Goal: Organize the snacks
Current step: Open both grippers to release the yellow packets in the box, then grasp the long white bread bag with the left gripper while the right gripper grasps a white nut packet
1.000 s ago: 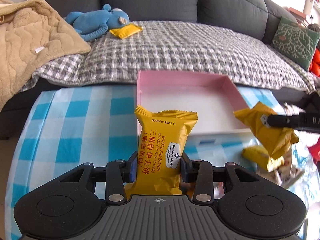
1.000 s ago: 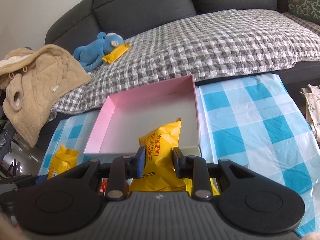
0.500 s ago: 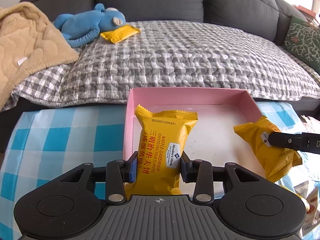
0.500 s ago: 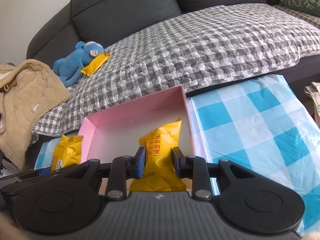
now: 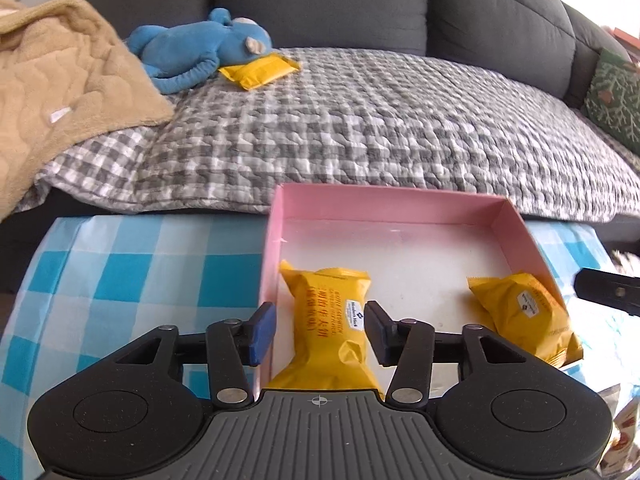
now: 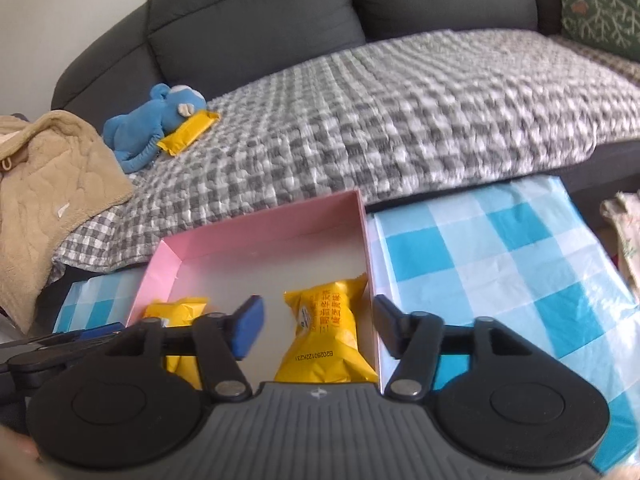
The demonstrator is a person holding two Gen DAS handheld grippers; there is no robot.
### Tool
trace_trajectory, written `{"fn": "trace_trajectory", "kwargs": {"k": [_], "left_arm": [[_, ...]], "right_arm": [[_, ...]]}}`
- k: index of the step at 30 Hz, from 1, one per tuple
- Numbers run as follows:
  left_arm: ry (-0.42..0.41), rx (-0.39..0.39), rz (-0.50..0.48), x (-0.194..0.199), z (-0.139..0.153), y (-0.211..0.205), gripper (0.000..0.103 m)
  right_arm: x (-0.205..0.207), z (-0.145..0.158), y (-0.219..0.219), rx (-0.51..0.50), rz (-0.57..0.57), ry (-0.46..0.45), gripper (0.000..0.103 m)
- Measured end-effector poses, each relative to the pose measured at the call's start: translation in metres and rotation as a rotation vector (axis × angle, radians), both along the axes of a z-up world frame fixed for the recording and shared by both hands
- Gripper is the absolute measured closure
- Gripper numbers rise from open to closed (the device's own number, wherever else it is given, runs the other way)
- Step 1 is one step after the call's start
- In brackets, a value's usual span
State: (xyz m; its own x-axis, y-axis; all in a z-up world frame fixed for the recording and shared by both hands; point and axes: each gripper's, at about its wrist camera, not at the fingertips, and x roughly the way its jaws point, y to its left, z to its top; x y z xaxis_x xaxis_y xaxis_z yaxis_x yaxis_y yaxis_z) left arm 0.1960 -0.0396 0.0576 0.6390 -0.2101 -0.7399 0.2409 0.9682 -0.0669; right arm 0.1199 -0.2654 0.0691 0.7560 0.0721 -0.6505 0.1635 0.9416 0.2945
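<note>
Left wrist view showed a dark grey fabric sofa (image 5: 312, 4) spanning the background, its seat covered by a puckered grey-and-white checked quilt (image 5: 380, 128). A tan fleece blanket (image 5: 60, 92) with wavy stitched quilting lay heaped at one end. In front stood a table under a glossy blue-and-white checked cloth (image 5: 132, 276). On the cloth sat a shallow rectangular cardboard box (image 5: 384, 204), pink on its walls and pale inside. A blue plush toy (image 5: 196, 48) lay on the quilt, touching a flat yellow packet (image 5: 260, 70).

Inside the box lay two crinkled yellow foil snack packets with serrated end seals. The left packet (image 5: 330, 320) rested against the box's left wall, printed with red Chinese characters, the words "WAFFLE SANDWICH" and a white "Member's Mark" label. The right packet (image 5: 524, 312) lay by the right wall with the same white label; in the right wrist view it (image 6: 326, 332) carried the code "B20260122K231".

The left gripper (image 5: 320, 330) had just been opening; its jaws stood narrowly apart on either side of the left packet, pads clear of the foil. The right gripper (image 6: 316, 330) had likewise just been opening; its jaws stood wider, straddling the right packet and the box wall without touching the packet.
</note>
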Motion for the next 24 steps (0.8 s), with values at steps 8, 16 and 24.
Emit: {"fn": "trace_trajectory", "kwargs": {"k": [8,16,24], "left_arm": [[-0.053,-0.025,0.047,-0.04,0.043,0.025,0.039],[-0.042,0.008,0.051,-0.103,0.052,0.036,0.012],[0.127,-0.099,0.011,-0.138,0.03,0.034,0.012]], "right_arm": [[-0.059,0.066,0.013,-0.091,0.043,-0.247,0.0],[-0.068,0.03,0.025,-0.313,0.179,-0.045,0.004],[-0.098,0.036,0.009,-0.185,0.126,-0.058,0.0]]}}
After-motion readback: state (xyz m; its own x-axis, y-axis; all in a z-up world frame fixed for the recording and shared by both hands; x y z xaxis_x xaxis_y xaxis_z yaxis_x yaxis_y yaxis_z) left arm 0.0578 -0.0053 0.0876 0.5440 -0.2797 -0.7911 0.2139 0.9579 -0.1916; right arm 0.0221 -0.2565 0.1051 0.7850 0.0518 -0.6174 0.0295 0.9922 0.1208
